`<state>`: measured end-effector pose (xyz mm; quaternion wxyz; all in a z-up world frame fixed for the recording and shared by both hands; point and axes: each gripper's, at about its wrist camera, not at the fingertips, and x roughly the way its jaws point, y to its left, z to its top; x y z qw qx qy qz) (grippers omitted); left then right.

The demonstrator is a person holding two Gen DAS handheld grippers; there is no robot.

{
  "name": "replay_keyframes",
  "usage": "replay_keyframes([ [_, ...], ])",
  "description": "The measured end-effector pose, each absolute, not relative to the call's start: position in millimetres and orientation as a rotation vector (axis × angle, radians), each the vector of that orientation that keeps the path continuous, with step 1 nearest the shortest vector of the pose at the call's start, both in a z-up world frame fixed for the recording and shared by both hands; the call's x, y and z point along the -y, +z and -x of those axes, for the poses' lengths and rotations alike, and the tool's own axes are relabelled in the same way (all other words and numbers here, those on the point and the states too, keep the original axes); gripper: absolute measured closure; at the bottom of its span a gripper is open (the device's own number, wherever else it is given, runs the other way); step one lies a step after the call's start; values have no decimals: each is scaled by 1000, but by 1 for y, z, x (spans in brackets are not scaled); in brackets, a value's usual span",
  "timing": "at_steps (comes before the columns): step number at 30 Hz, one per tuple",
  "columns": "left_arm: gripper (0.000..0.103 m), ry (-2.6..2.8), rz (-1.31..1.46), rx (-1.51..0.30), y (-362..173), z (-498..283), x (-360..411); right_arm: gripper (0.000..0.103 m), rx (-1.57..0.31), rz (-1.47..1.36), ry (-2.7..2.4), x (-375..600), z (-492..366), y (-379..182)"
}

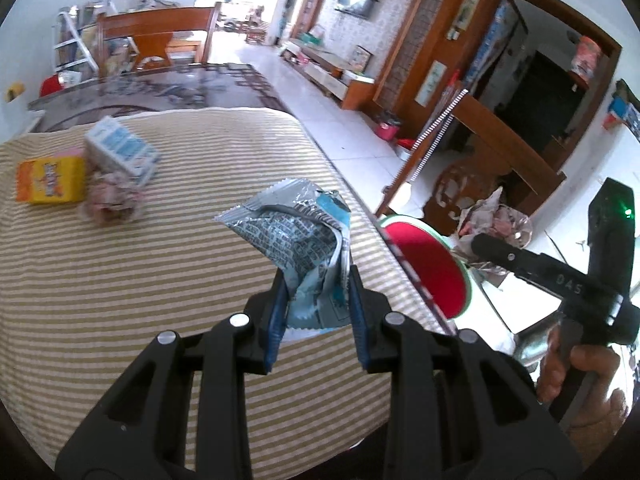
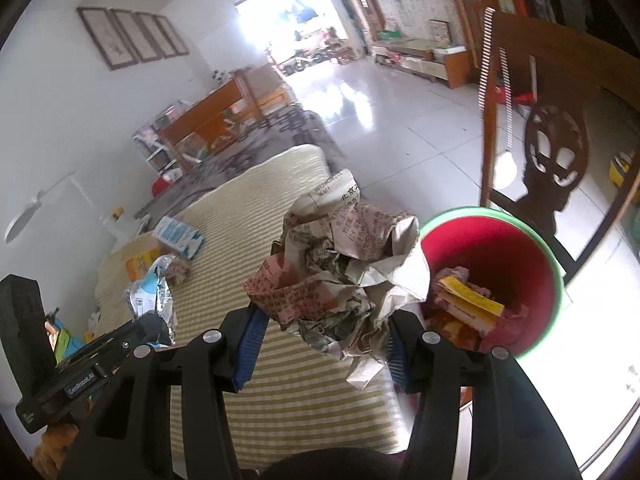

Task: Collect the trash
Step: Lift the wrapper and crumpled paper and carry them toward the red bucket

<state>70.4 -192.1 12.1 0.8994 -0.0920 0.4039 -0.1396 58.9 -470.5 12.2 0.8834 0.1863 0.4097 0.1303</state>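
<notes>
Both hands are mid-carry, each bringing a piece of rubbish off the table toward the red plastic bin with the green rim point(image 2: 552, 264), which stands on the floor just past the table's edge and already holds a yellow carton and some scraps. The left gripper point(image 1: 318, 300) is clenched on a crumpled silver-and-blue foil wrapper point(image 1: 298, 240), held up over the striped beige tablecloth point(image 1: 120, 300). The right gripper point(image 2: 320, 344) is grasping a big wad of crumpled newspaper point(image 2: 344, 272), its blue pads pressed into both sides, and it sits nearer the bin, nearly at the rim.

Both tools point forward and downward, tilted as if rolled at the wrist; a hand point(image 1: 576, 376) wraps the right tool's handle. Next, I'd judge each load needs to hang squarely over the bin's mouth before the jaws let go, the bulky newspaper especially, since it could catch the rim.

Left on the cloth: a yellow box point(image 1: 50, 180), a white-and-blue carton point(image 1: 120, 150) and another paper wad point(image 1: 112, 200).
</notes>
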Motion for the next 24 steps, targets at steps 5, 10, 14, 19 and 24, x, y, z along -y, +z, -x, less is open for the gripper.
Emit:
replay_keyframes([
  [5,75,-322,174,-874,-1,-80,215,52,-872,-429,185,505,-60,-8],
  [10,75,-327,176,-912,-16,-85,220,52,-903,-476,128,528,-62,-28],
  [14,75,-324,176,-940,-25,-90,221,52,-917,-496,113,536,-62,-38],
  [19,75,-353,191,-965,-28,-99,233,52,-928,-507,106,539,-64,-45],
  [24,75,-419,191,-978,-25,-116,260,52,-913,-524,87,547,-62,-46],
])
